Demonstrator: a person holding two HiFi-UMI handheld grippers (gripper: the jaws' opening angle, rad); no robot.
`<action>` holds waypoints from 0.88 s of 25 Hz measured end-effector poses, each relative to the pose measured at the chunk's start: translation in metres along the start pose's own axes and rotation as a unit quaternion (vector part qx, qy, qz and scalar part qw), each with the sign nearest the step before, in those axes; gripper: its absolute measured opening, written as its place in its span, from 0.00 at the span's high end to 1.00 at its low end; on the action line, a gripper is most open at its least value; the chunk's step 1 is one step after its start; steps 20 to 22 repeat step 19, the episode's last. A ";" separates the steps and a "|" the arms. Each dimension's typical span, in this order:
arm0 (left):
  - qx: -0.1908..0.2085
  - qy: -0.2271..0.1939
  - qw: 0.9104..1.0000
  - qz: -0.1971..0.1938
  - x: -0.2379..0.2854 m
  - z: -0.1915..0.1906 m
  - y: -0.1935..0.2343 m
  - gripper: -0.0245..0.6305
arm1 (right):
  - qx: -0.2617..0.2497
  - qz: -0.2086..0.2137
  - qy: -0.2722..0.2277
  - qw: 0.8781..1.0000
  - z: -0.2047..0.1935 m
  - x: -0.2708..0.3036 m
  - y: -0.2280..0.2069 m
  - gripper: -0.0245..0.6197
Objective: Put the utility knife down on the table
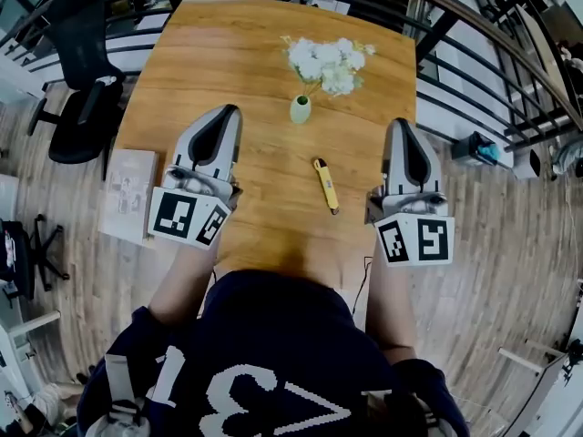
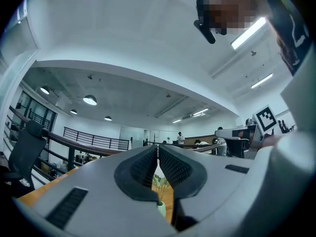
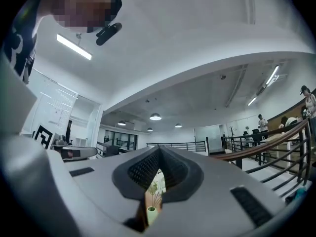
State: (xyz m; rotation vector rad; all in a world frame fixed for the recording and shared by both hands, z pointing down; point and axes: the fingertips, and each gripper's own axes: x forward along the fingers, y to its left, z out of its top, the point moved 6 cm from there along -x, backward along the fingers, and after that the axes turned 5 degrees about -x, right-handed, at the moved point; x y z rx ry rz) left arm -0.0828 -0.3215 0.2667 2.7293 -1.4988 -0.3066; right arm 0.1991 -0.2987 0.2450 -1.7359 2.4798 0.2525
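Pale booklet point(image 1: 127, 194) at the brown wooden table's point(image 1: 237, 53) left edge: print too small to read. Left gripper point(image 1: 228, 110), grey, black-and-white marker cube at its rear: held about level over the table's near left part, pointing away from the person, jaws pressed together, nothing between them. Right gripper point(image 1: 402, 124): same pose at the near right edge, jaws pressed together, empty. Slim yellow utility knife point(image 1: 325, 186): flat on the table between both grippers, touching neither. Small pale green vase point(image 1: 301, 109): holds white flowers point(image 1: 326, 62), beyond the knife
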 end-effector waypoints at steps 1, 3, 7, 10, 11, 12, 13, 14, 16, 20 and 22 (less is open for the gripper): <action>-0.001 0.000 1.000 0.001 -0.001 0.000 -0.001 0.93 | 0.000 0.000 -0.001 1.000 0.002 -0.002 0.000 0.92; -0.001 0.001 1.000 0.001 -0.002 -0.001 -0.005 0.93 | 0.001 0.000 -0.004 1.000 0.006 -0.005 0.000 0.92; 0.001 0.000 1.000 -0.001 0.000 -0.002 -0.010 0.93 | -0.001 0.001 -0.007 1.000 0.006 -0.008 -0.002 0.92; 0.000 0.001 1.000 -0.001 0.000 -0.001 -0.008 0.93 | 0.001 0.003 -0.004 1.000 0.005 -0.007 0.002 0.92; 0.000 0.002 1.000 0.000 0.000 0.000 -0.007 0.93 | 0.001 0.003 -0.003 1.000 0.005 -0.005 0.003 0.92; 0.000 0.002 1.000 0.000 0.000 0.000 -0.006 0.93 | 0.001 0.004 -0.002 1.000 0.005 -0.004 0.004 0.92; 0.000 0.002 1.000 0.001 0.001 0.000 -0.005 0.93 | 0.001 0.005 -0.001 1.000 0.005 -0.003 0.005 0.92; 0.000 0.003 1.000 0.001 0.001 0.000 -0.004 0.93 | 0.001 0.005 -0.001 1.000 0.004 -0.003 0.005 0.92; 0.000 0.004 1.000 0.001 0.000 0.000 -0.005 0.93 | 0.001 0.006 -0.001 1.000 0.005 -0.005 0.006 0.92; 0.000 0.004 1.000 0.001 -0.003 0.000 -0.008 0.93 | 0.001 0.006 -0.003 1.000 0.007 -0.008 0.007 0.92; 0.000 0.004 1.000 0.001 -0.003 0.000 -0.008 0.93 | 0.001 0.006 -0.003 1.000 0.007 -0.008 0.007 0.92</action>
